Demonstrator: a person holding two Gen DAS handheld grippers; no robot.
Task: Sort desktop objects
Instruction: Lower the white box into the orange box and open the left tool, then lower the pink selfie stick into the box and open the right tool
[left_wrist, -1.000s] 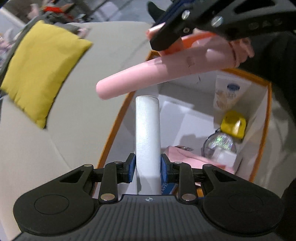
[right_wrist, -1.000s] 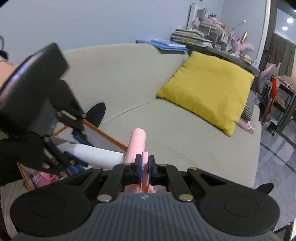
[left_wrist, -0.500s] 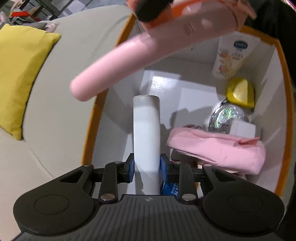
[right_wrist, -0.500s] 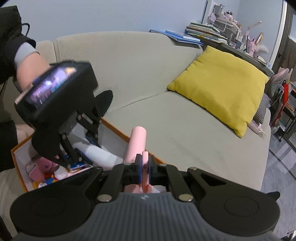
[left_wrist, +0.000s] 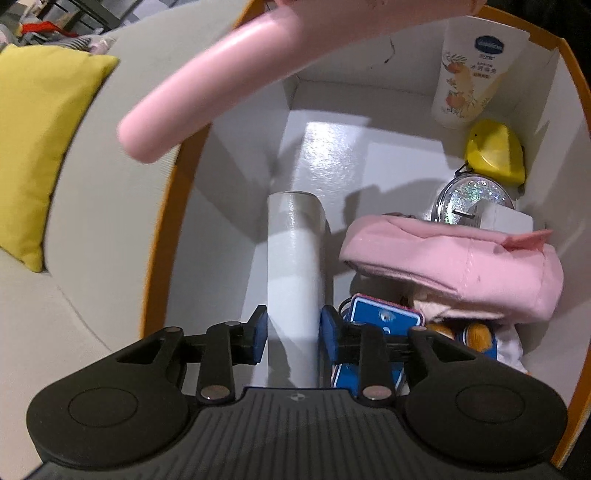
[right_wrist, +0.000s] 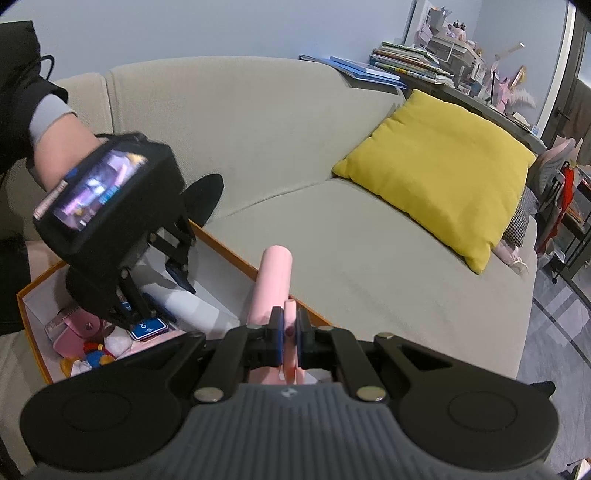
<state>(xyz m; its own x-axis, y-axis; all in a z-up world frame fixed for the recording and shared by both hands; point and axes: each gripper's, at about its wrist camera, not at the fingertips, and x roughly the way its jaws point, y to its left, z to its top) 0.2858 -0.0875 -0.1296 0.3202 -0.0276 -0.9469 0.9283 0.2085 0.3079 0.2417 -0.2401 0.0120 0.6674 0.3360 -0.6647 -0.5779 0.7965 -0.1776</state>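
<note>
The left tool (left_wrist: 293, 328) is closed on a white cylindrical bottle (left_wrist: 293, 266), its blue pads pressed against the bottle's two sides; the bottle runs straight forward from the tool, down inside the orange-edged white box (left_wrist: 369, 155) that sits on the beige sofa (right_wrist: 369, 258). Right of the bottle in the box lie a pink pouch (left_wrist: 454, 262), a blue card (left_wrist: 384, 321), a glittery round clock (left_wrist: 469, 201), a yellow case (left_wrist: 495, 153) and, leaning at the far wall, a white cream tube (left_wrist: 469, 77). The right tool (right_wrist: 290, 338) is clamped on a thin pink tab of a pink tube-shaped object (right_wrist: 273, 288), which juts forward above the box's near rim; in the left wrist view the same object crosses over the box's far left corner. A yellow cushion (right_wrist: 439, 170) rests on the sofa well apart from the box.
</note>
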